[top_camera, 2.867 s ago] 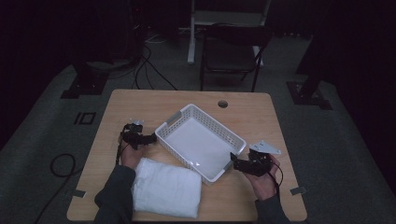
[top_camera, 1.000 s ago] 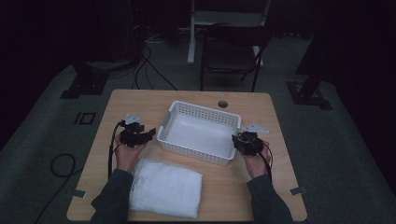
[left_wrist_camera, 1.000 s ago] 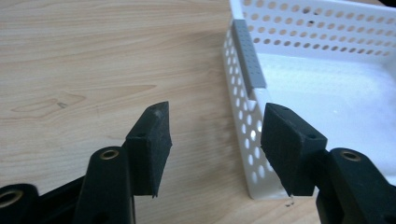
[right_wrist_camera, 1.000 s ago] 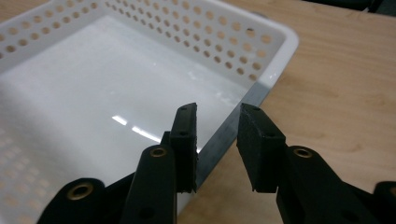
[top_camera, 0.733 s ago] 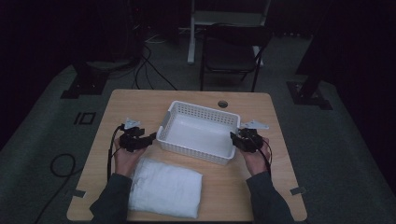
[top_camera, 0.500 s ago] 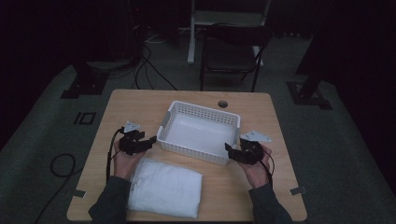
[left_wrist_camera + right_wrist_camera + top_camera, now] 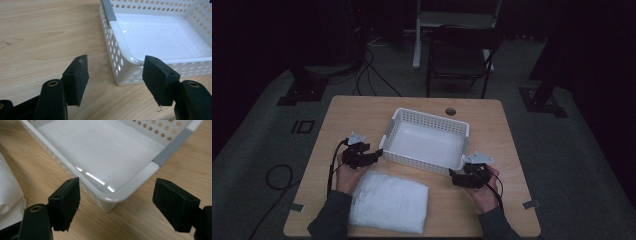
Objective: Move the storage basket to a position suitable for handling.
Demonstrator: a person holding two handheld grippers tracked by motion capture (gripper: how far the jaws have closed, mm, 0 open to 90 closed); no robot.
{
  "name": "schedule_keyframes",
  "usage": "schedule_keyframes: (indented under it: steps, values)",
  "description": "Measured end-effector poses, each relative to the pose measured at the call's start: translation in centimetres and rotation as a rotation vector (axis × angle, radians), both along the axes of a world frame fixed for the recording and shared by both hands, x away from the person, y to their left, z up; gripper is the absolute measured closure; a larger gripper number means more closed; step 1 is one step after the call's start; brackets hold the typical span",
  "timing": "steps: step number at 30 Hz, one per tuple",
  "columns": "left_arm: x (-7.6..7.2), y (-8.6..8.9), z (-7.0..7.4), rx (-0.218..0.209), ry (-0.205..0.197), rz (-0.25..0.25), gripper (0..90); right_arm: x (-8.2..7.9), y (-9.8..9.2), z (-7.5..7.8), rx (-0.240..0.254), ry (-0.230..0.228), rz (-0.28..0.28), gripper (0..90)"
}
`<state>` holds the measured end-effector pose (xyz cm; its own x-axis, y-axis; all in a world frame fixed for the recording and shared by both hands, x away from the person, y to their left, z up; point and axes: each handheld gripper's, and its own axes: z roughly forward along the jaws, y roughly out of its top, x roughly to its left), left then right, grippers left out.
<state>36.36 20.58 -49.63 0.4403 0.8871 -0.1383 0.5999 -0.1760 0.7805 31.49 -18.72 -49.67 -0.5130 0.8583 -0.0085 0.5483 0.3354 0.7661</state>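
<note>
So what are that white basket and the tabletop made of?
The white basket looks like glossy moulded plastic: light glints off its smooth floor, and its walls carry neat rows of round holes. The tabletop shows pale wood grain with a matt finish; solid wood or laminate, I cannot tell.

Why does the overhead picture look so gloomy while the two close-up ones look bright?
The high view is dim, its surroundings nearly black, with the white basket and folded towel brightest. The left gripper view is evenly lit and sharp on the wooden table. The right gripper view shows glare streaks on the basket floor and a soft-focus towel edge.
</note>
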Motion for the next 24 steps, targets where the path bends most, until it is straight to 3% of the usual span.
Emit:
schedule_keyframes:
  steps: [3, 5, 8, 13, 18, 24]
  values:
    - [0.0, -0.3, 0.0, 0.008, 0.003, -0.013, 36.3, 0.6, -0.1, -0.3, -0.038, -0.011, -0.022, 31.1]
    - [0.1, -0.6, 0.0, 0.014, 0.001, -0.021, 36.3, 1.2, -0.3, -0.5, -0.019, 0.006, -0.015, 36.1]
    - [0.3, -1.0, 0.0, 0.025, 0.0, -0.027, 36.3, 2.0, -0.5, -0.6, -0.018, -0.005, -0.013, 43.5]
    - [0.7, -1.7, 0.0, 0.05, 0.004, -0.037, 36.4, 3.7, -1.0, -0.7, -0.01, -0.016, -0.025, 48.6]
    - [1.2, -2.5, -0.2, 0.084, 0.016, -0.052, 36.3, 5.3, -1.1, -0.8, -0.005, -0.025, 0.0, 53.2]
    - [2.0, -2.9, -0.1, 0.128, 0.01, -0.049, 42.7, 6.8, -0.5, -0.6, 0.007, -0.033, 0.013, 59.0]
